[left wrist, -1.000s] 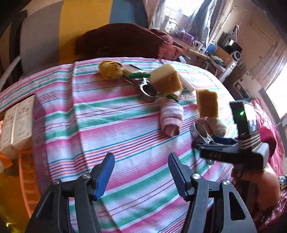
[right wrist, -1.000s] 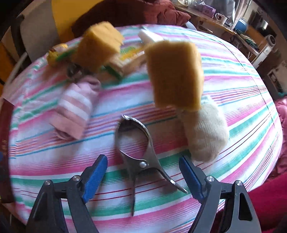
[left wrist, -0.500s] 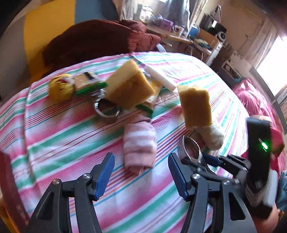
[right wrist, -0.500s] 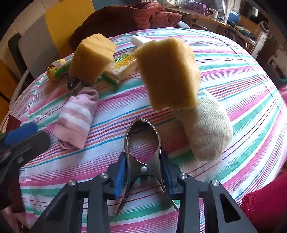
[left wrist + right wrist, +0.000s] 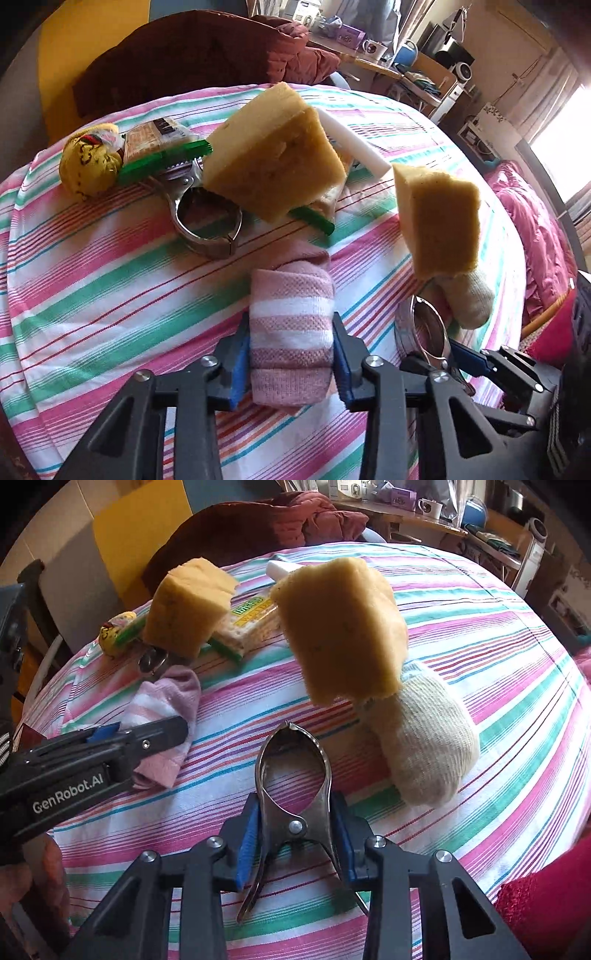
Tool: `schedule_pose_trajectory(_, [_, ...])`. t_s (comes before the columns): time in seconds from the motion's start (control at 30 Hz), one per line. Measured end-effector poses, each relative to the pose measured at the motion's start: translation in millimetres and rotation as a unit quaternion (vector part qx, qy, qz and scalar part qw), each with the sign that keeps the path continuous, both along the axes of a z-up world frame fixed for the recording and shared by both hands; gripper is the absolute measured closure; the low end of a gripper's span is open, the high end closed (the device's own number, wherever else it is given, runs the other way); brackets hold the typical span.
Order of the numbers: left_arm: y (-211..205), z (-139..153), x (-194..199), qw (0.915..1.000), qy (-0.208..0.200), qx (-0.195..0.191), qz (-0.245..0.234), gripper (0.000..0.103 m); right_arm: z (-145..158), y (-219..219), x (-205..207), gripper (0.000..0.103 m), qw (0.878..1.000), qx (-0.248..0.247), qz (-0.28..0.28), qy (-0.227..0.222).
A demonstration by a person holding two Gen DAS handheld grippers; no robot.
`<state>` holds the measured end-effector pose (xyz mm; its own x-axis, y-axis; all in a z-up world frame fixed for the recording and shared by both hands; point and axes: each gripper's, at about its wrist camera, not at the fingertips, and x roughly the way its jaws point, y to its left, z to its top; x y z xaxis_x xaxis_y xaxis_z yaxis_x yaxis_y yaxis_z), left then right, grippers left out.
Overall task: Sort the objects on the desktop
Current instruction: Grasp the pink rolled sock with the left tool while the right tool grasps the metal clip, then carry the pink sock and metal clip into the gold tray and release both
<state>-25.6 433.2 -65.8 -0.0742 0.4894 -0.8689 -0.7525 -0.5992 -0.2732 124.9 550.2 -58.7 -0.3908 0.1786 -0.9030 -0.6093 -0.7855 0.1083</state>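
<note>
My left gripper (image 5: pixel 291 354) is shut on a rolled pink-and-white striped sock (image 5: pixel 291 325) on the striped tablecloth (image 5: pixel 110 258). My right gripper (image 5: pixel 295 834) is shut on a metal spring clamp (image 5: pixel 293 775) lying on the cloth; this clamp also shows in the left wrist view (image 5: pixel 428 328). The left gripper appears at the left of the right wrist view (image 5: pixel 110 734), with the pink sock (image 5: pixel 162 709) in it. Two yellow sponges (image 5: pixel 273 166) (image 5: pixel 439 218) stand behind, and a cream sock (image 5: pixel 428 746) lies to the right of the clamp.
A second metal clamp (image 5: pixel 207 218), a yellow rolled sock (image 5: pixel 88 162), cracker packets with green edges (image 5: pixel 162 147) and a white tube (image 5: pixel 351 144) lie at the back. A dark red blanket (image 5: pixel 192 55) sits behind the table. The cloth's edge falls away at right.
My left gripper moved forward and shut on the pink striped sock. My right gripper, which had shut on the metal clamp half a second ago, still holds it.
</note>
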Motion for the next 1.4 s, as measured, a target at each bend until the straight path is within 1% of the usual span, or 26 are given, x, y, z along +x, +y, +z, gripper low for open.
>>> schedule_pose_trajectory(0.1, [-12.3,0.7,0.5,0.9999,-0.006,0.007,0.004,0.069,1.0,-0.1,4.0,0.065,1.0,-0.005,-0.007,0.007])
schedule_pose_trajectory(0.17, [-25.2,0.8,1.2,0.9997,-0.011,0.015,0.016,0.069,2.8,-1.0,6.2,0.065,1.0,-0.012,-0.015,0.008])
schedule_pose_trajectory(0.27, [-41.7,2.7,4.7,0.9992,-0.02,0.022,0.025,0.07,6.5,-9.8,11.6,0.065,0.999,-0.021,-0.024,0.013])
schedule_pose_trajectory(0.4, [-61.1,4.2,10.3,0.9989,-0.022,0.027,0.033,0.07,10.9,-34.6,14.2,0.066,0.999,-0.027,-0.016,0.018])
schedule_pose_trajectory(0.43, [-66.3,4.2,13.3,0.9987,-0.022,0.029,0.035,0.07,4.5,-44.3,27.1,0.066,0.999,-0.028,-0.015,0.02])
schedule_pose_trajectory(0.47, [-71.8,4.3,16.6,0.9987,-0.023,0.029,0.036,0.07,5.2,-45.3,27.4,0.066,0.999,-0.034,-0.016,0.024])
schedule_pose_trajectory(0.5, [-74.6,3.9,19.4,0.9986,-0.024,0.029,0.036,0.07,6.8,-40.0,15.2,0.066,0.999,-0.038,-0.016,0.027])
schedule_pose_trajectory(0.57, [-83.7,4.1,24.4,0.9982,-0.027,0.033,0.042,0.07,8.6,-48.7,17.4,0.066,0.999,-0.043,-0.01,0.03])
schedule_pose_trajectory(0.6, [-88.5,4.8,26.5,0.9981,-0.027,0.035,0.044,0.07,3.9,-59.2,14.1,0.066,0.999,-0.043,-0.009,0.03])
schedule_pose_trajectory(0.63, [-93.8,5.3,29.5,0.9981,-0.026,0.035,0.044,0.07,2.6,-60.0,12.6,0.066,0.998,-0.045,-0.008,0.032])
schedule_pose_trajectory(0.7, [-103.9,6.8,33.6,0.9979,-0.027,0.038,0.045,0.07,5.2,-67.4,21.5,0.066,0.998,-0.052,-0.004,0.036])
schedule_pose_trajectory(0.8, [-121.4,11.9,40.8,0.9972,-0.026,0.048,0.052,0.07,-0.2,-77.5,13.7,0.066,0.997,-0.062,0.002,0.039])
schedule_pose_trajectory(1.0, [-149.5,25.7,49.2,0.9951,-0.024,0.07,0.065,0.07,3.2,-93.4,15.5,0.066,0.996,-0.075,0.008,0.048])
schedule_pose_trajectory(1.2, [-178.7,42.3,54.2,0.9928,-0.016,0.088,0.079,0.07,15.4,-111.1,13.1,0.067,0.994,-0.083,0.027,0.07])
schedule_pose_trajectory(1.4, [-207.7,60.5,58.2,0.9902,-0.004,0.106,0.091,0.07,35.9,-135.4,4.8,0.067,0.99,-0.083,0.059,0.094])
